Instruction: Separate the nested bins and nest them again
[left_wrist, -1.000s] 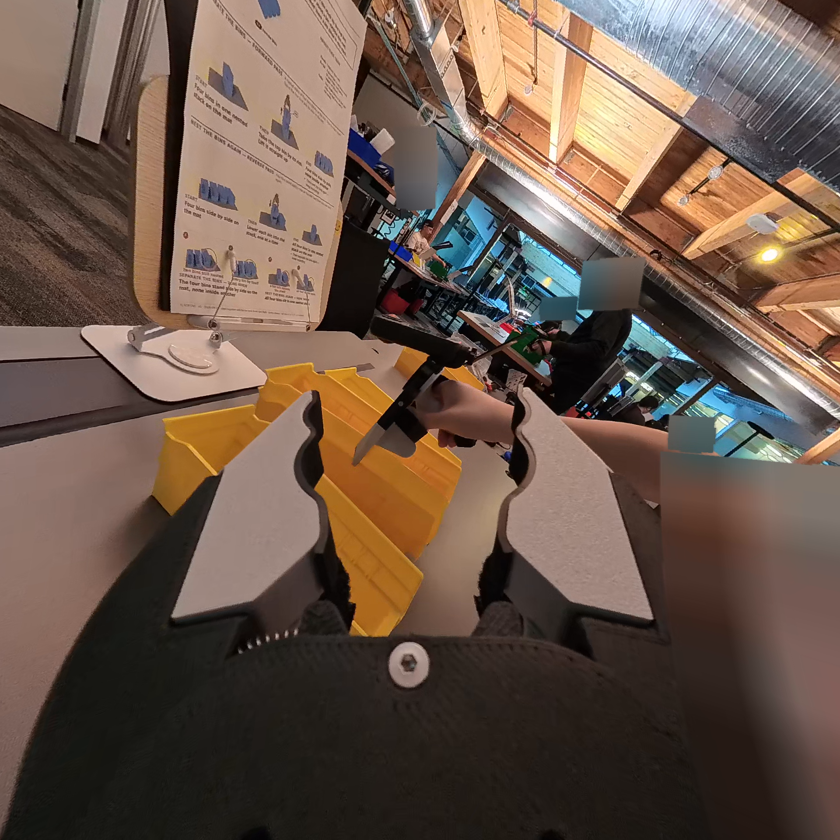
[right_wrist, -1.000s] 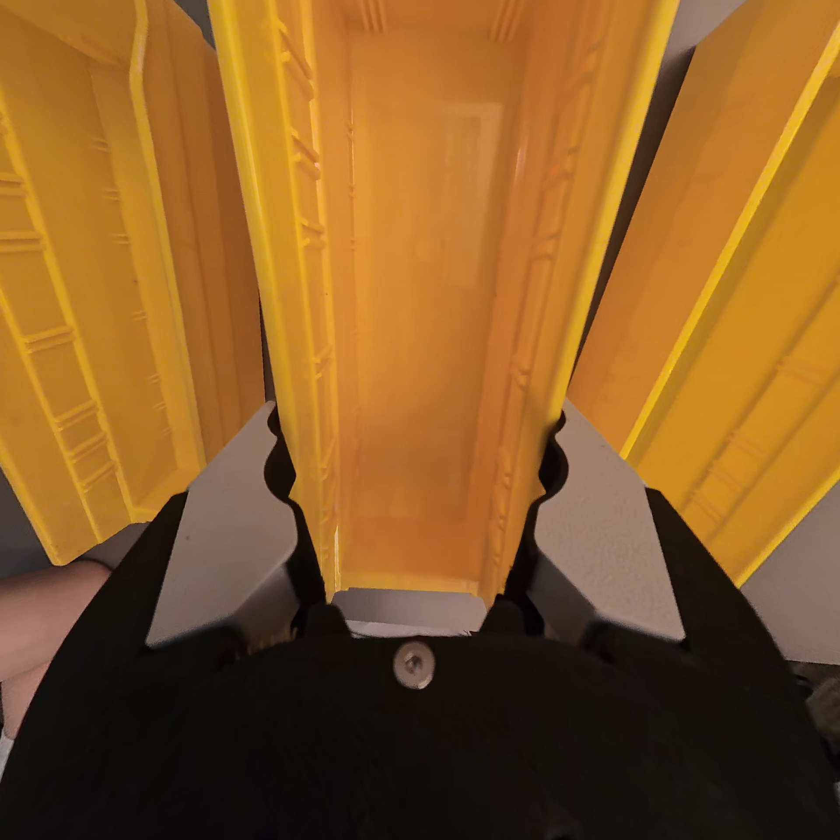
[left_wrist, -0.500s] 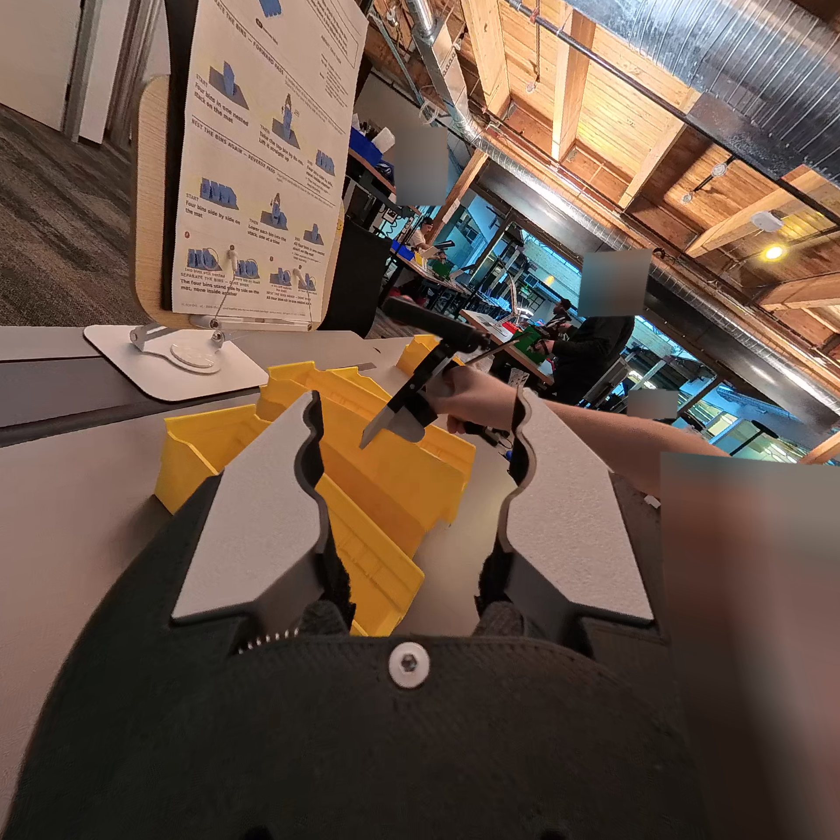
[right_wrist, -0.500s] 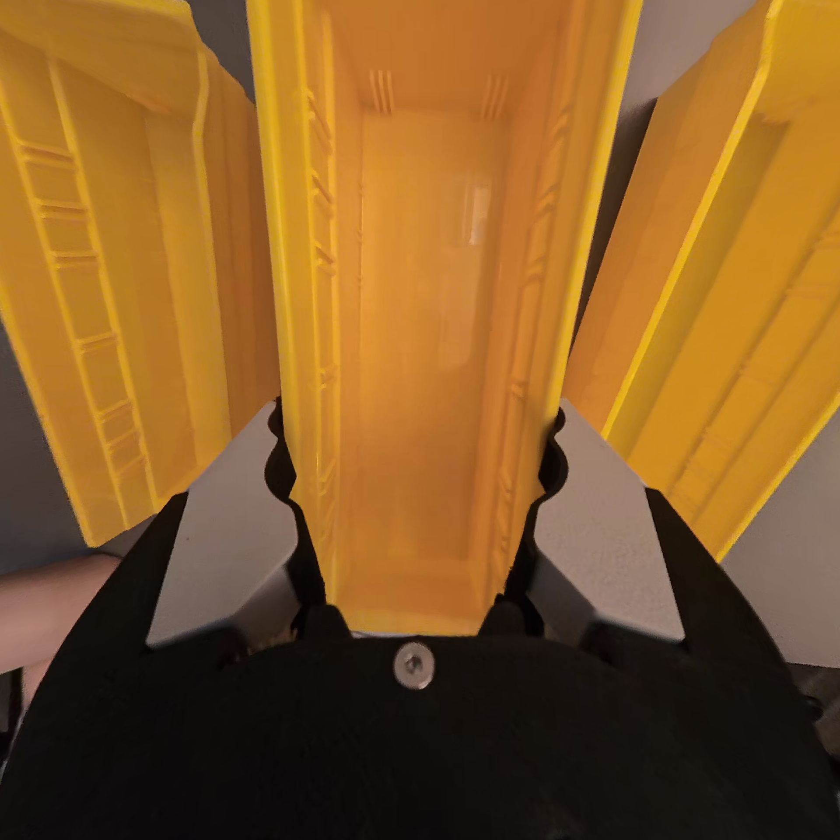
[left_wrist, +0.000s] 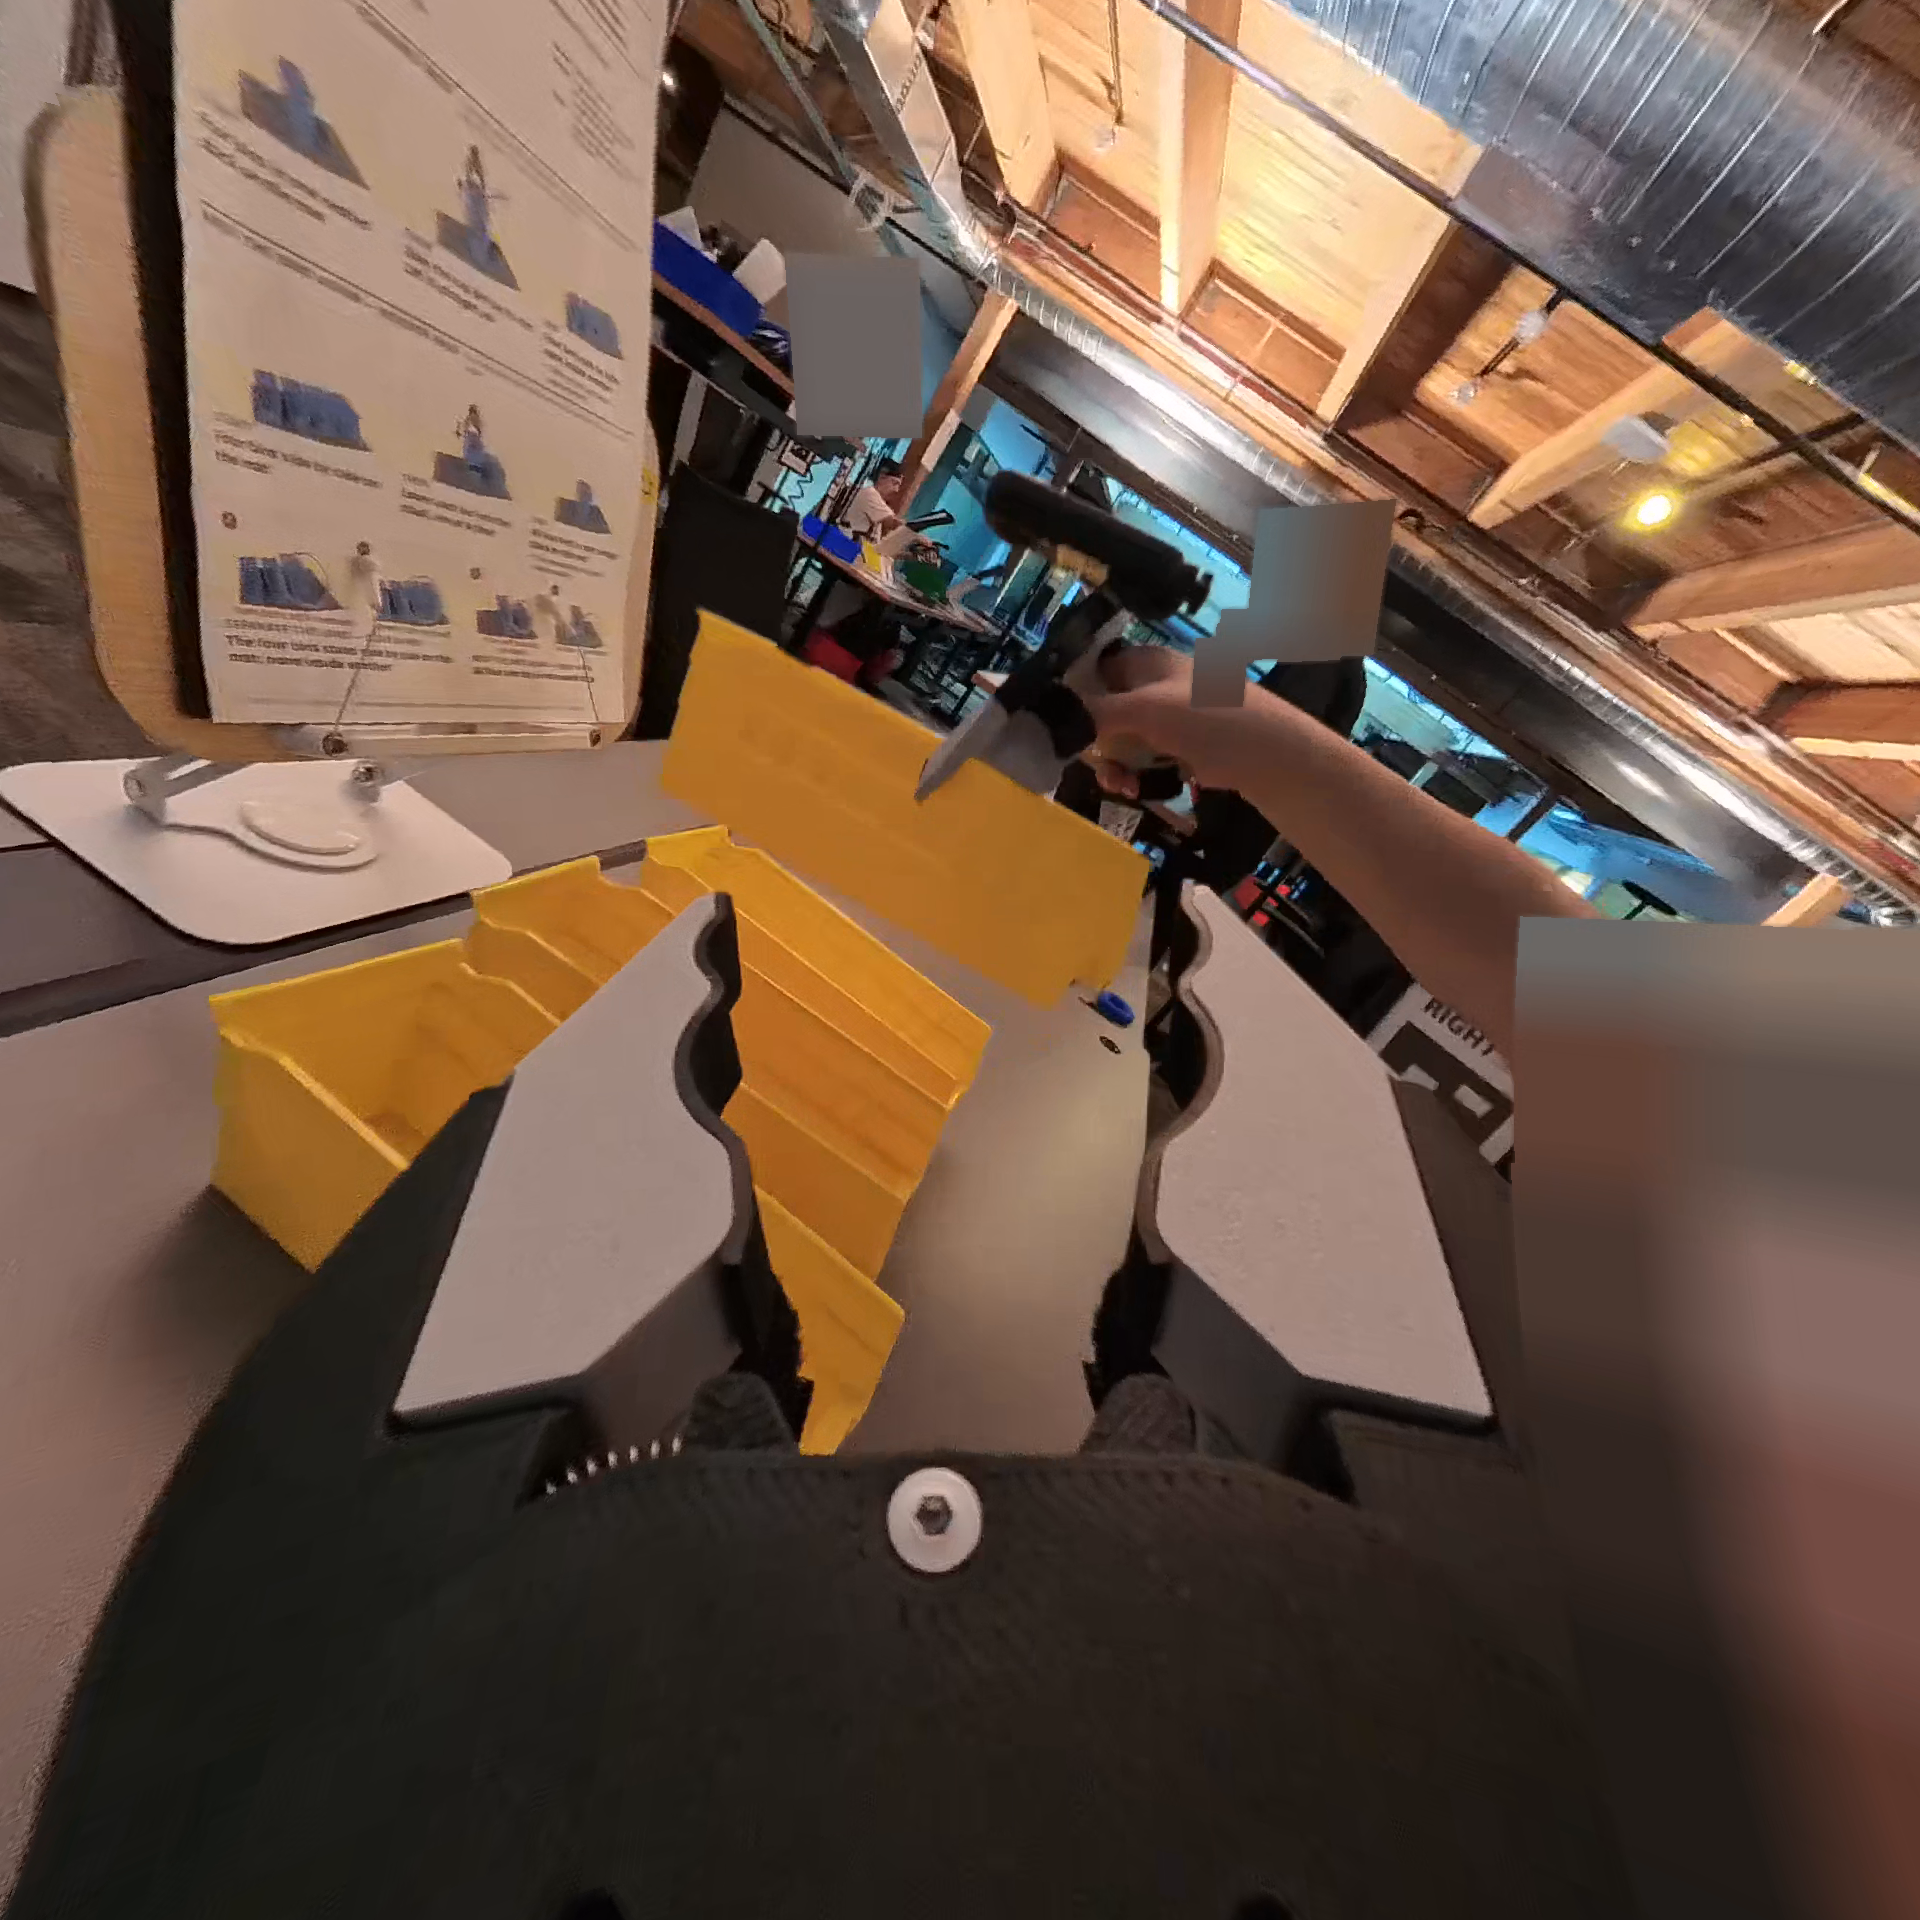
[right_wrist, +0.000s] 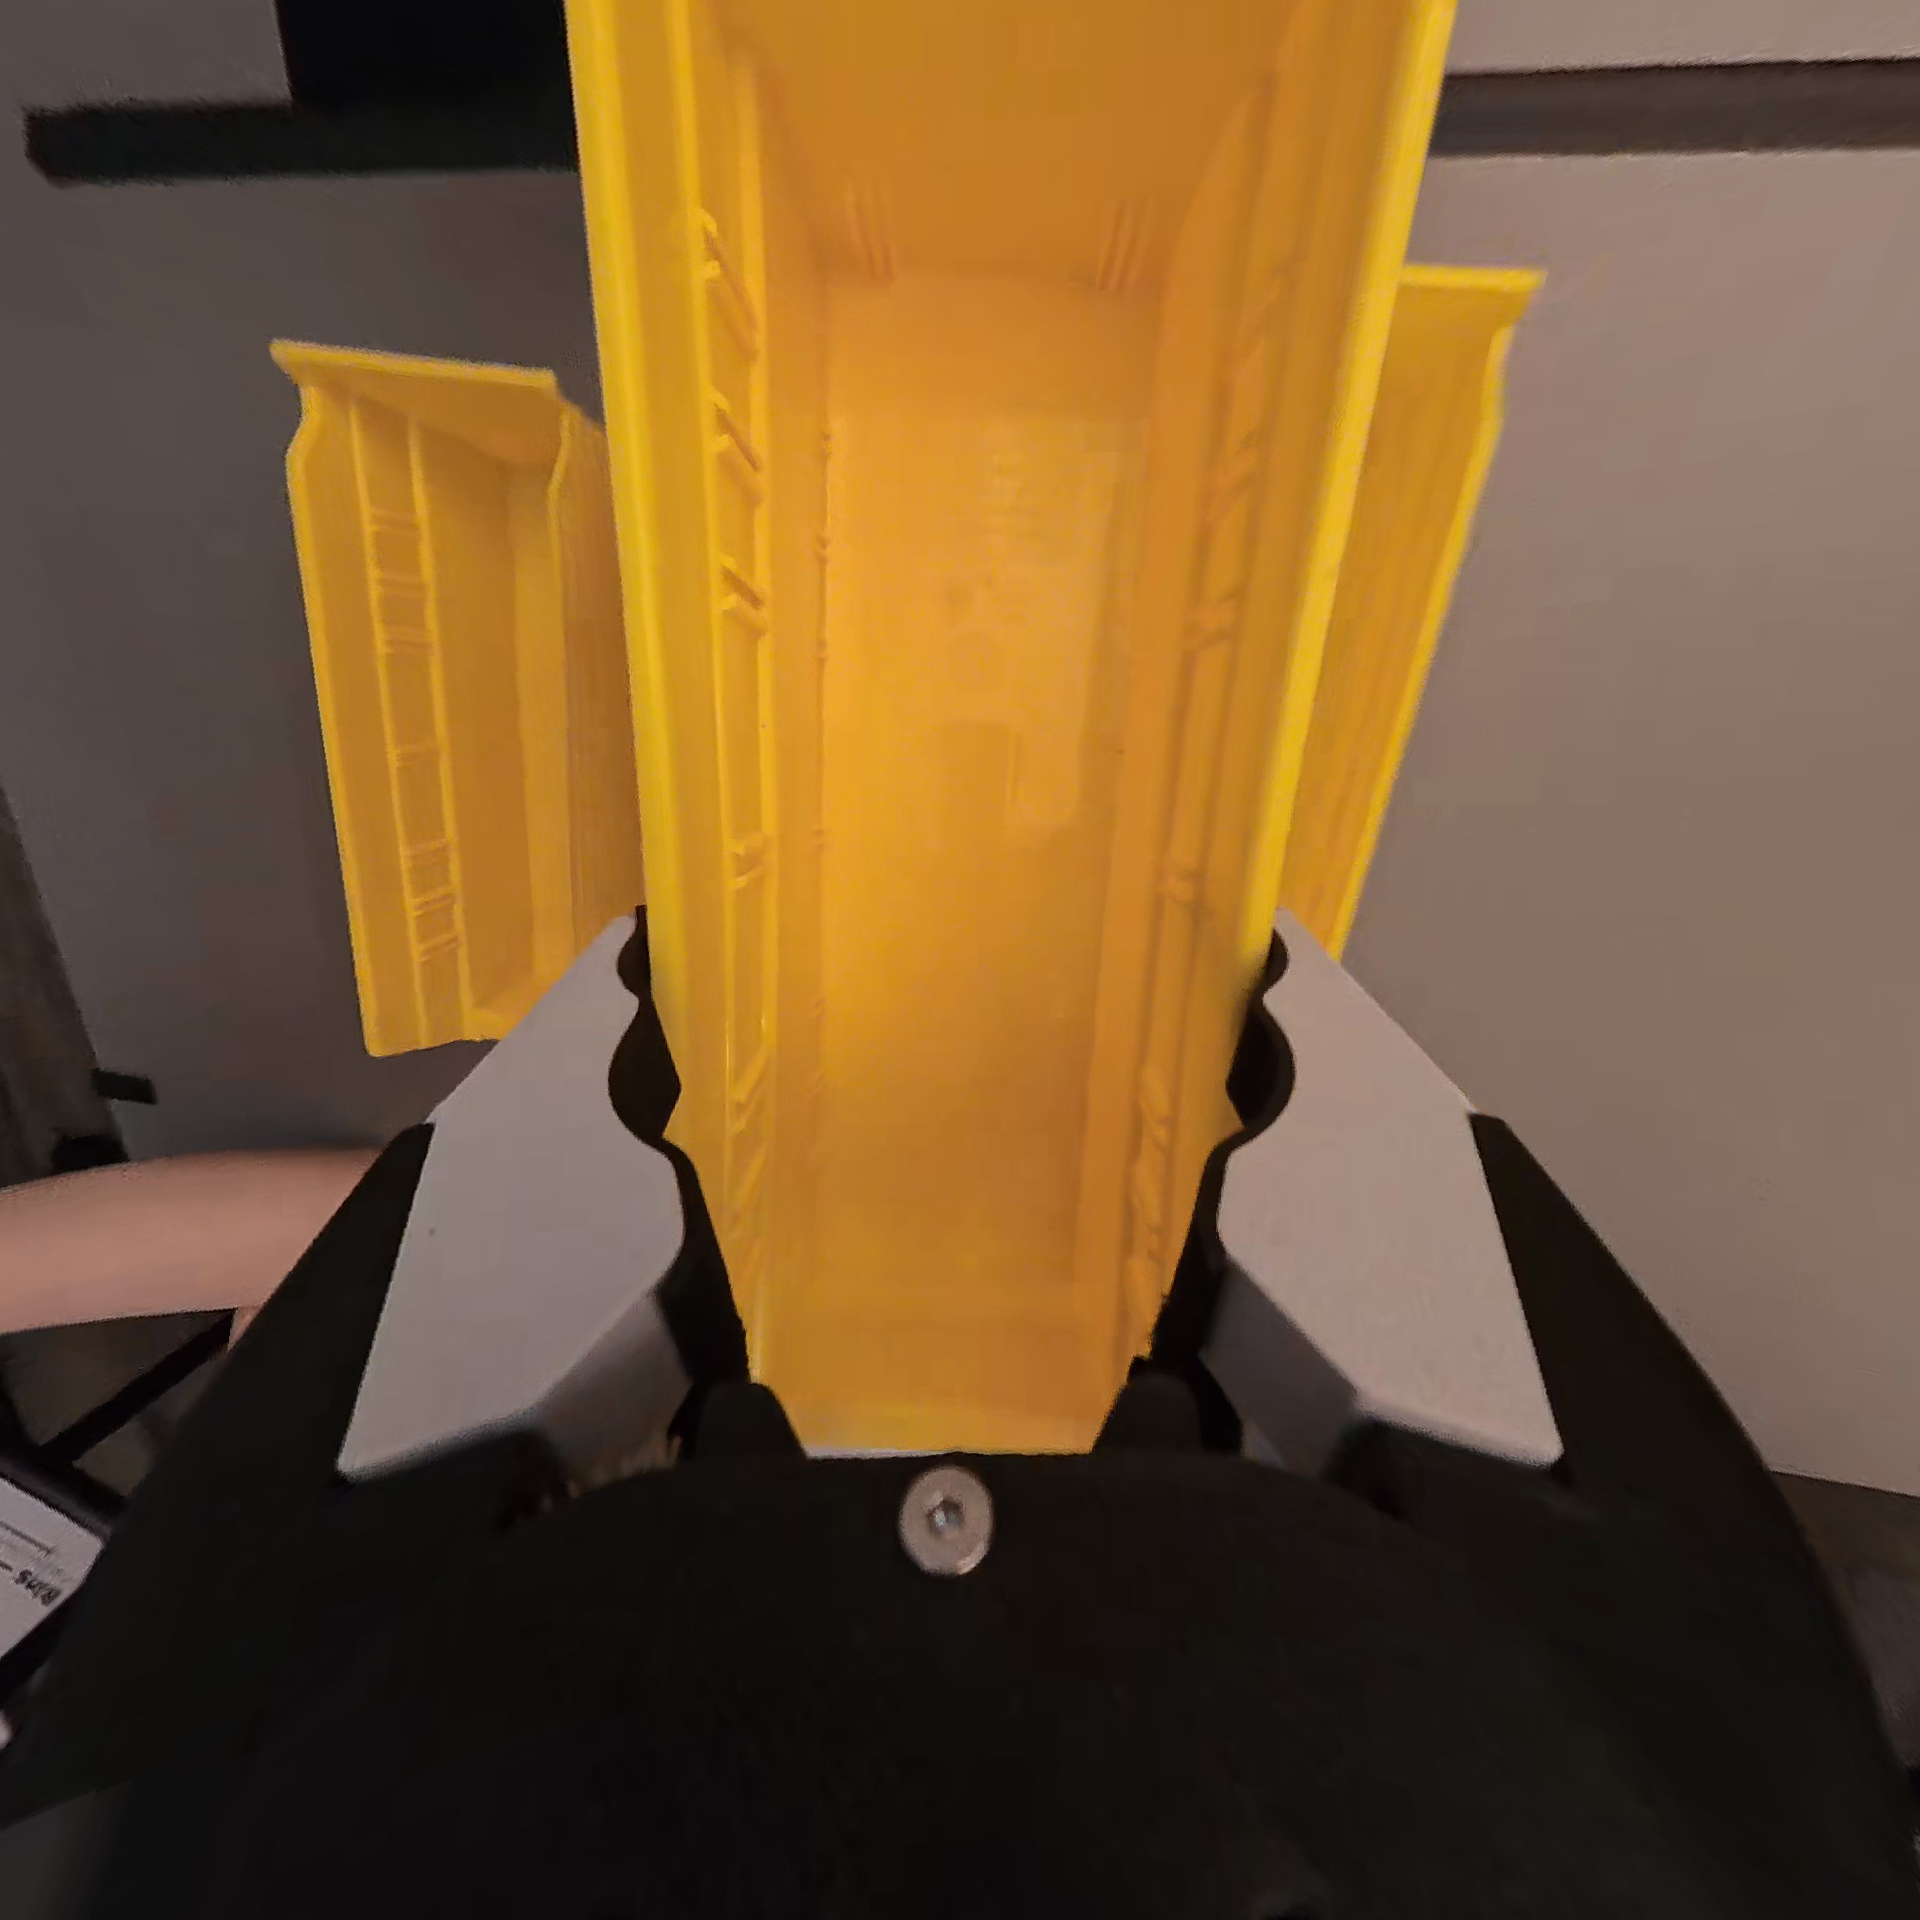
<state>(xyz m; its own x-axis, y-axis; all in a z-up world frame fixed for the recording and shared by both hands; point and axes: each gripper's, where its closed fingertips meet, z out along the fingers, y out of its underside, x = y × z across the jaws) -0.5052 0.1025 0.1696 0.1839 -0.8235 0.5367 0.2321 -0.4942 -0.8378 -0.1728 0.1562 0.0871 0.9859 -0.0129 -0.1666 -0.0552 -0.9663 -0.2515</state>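
A yellow bin (right_wrist: 966, 727) is clamped across its width by the right gripper (right_wrist: 951, 997), both pads pressed against its long side walls near one end, and it is carried in the air above the table (left_wrist: 125, 1351). Because it is held near that end only, most of its length is cantilevered away from the fingers; a sag or twist in the grip could be expected, and the thin walls could be bowed inward and slip free.

Below it, three more bins (left_wrist: 582, 1049) are set side by side near the far edge of the table. If the lifted bin is brought down crooked, its rim could be caught on a neighbour's wall, and the row could be pushed toward the far edge or jammed rather than nested.

The left gripper (left_wrist: 956, 1081) is held wide open with nothing between its fingers, low over the near end of the row. If it is swung forward, the nearest bin could be knocked.

A document stand (left_wrist: 260, 842) at the far left corner lies close enough to be struck.
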